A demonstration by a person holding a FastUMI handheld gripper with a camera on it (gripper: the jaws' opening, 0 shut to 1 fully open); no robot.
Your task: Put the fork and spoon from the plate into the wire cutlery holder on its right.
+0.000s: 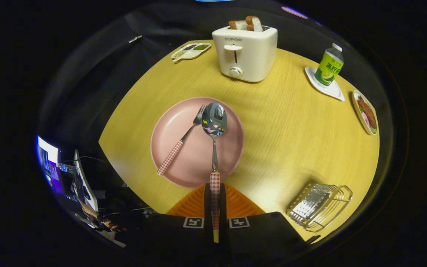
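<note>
Claw (215,207) clamped on spoon (214,122) by its checked handle; stiff, light, slick metal. Fork (184,139) on plate (172,126): grab handle. Holder (319,205) at tabletop's right edge.

1. Gripper (215,207): two fingers set side by side with only a narrow slot between them, each a flat wedge widening toward the base.
2. Finger (193,204) faces: moulded with fine parallel ridges fanning outward.
3. Gripper body: dark, blocky housing behind the fingers.
4. Markings: two square black-and-white fiducial tags, one at each finger root, on either side of the slot.
</note>
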